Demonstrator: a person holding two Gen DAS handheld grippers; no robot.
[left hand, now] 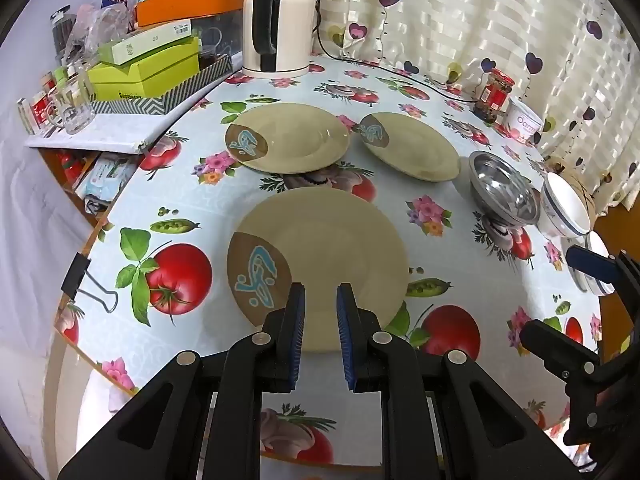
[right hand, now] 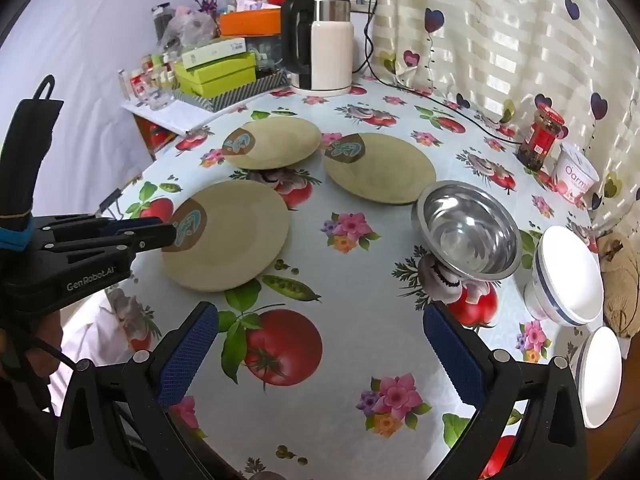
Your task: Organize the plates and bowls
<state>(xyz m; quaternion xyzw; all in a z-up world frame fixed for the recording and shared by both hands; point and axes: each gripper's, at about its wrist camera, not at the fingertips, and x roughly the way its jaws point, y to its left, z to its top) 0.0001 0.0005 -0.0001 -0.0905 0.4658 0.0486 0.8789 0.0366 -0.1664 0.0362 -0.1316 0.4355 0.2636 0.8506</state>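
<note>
While the left gripper [left hand: 321, 294] hangs over the near rim of the closest plate [left hand: 332, 256], its jaws stand narrowly parted with nothing pinched. The right gripper [right hand: 320, 316] has its jaws spread wide over bare table [right hand: 360, 300], grasping nothing. Beyond the left jaws lie two more plates [left hand: 296, 136] [left hand: 416, 144]; a steel bowl [right hand: 468, 232] sits just beyond the right jaws, white bowls [right hand: 568, 276] further right.
</note>
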